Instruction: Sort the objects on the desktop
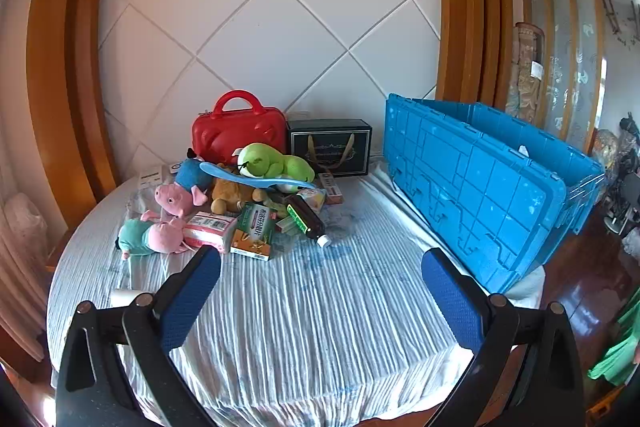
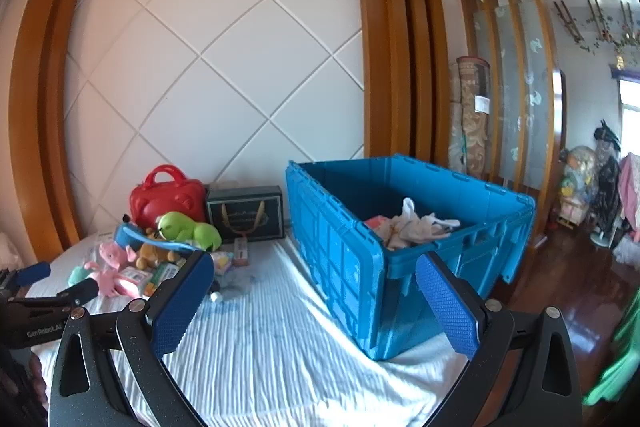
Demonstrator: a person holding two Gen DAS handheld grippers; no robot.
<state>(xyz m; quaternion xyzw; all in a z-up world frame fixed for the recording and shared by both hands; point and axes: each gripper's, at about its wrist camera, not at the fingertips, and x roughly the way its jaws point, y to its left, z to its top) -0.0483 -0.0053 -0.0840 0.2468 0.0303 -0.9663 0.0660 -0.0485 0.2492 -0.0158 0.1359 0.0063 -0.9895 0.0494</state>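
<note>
A heap of things lies at the far left of the round table (image 1: 320, 307): a green frog plush (image 1: 272, 163), pink pig plushes (image 1: 180, 197), medicine boxes (image 1: 254, 231) and a dark bottle (image 1: 306, 221). My left gripper (image 1: 322, 275) stands open above the striped cloth, short of the heap, with nothing between its fingers. In the right wrist view my right gripper (image 2: 314, 281) is open too, level with the near corner of the blue crate (image 2: 360, 267). White cloth (image 2: 416, 223) lies inside the crate. The left gripper's fingers (image 2: 38, 273) show at the left edge.
A red case (image 1: 236, 131) and a black gift box (image 1: 330, 147) stand against the white padded wall behind the heap. The blue crate (image 1: 480, 187) fills the table's right side, its lid flap hanging open. Wooden floor (image 2: 580, 299) lies beyond the table's right edge.
</note>
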